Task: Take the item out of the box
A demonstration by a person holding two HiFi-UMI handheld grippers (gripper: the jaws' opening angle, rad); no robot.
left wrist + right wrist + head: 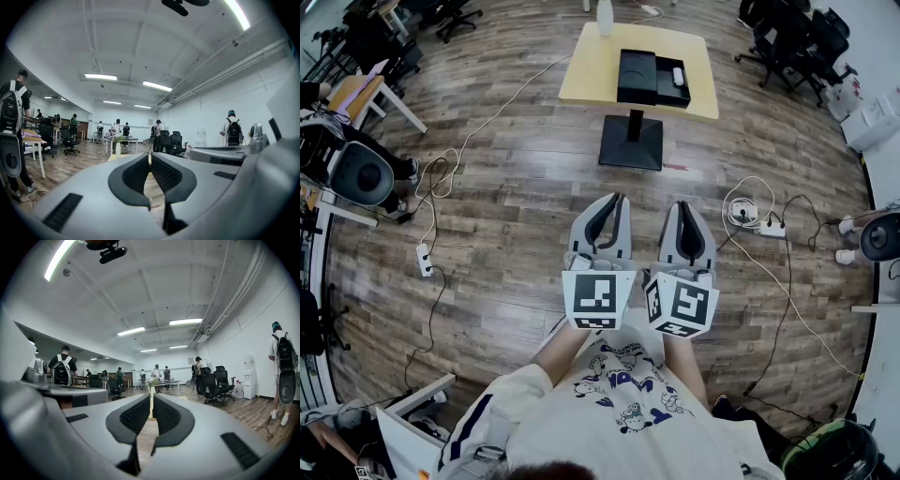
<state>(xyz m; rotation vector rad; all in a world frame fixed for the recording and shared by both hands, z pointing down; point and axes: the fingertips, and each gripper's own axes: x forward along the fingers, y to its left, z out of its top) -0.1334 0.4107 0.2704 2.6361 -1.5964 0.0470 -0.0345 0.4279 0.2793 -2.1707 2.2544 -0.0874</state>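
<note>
A black box (636,77) lies on a small yellow table (591,70) far ahead of me in the head view. It has a second black part beside it holding a small white item (678,75). Both grippers hang close to my body over the wooden floor, well short of the table. My left gripper (615,198) and my right gripper (685,207) point toward the table, each with jaws together and nothing between them. In the left gripper view the left gripper (150,160) is shut, and in the right gripper view the right gripper (152,401) is shut too.
A white bottle (605,17) stands at the table's far edge. Cables and power strips (424,259) (769,228) lie on the floor to both sides. Office chairs (787,42) stand at the back right. Several people stand in the room's background.
</note>
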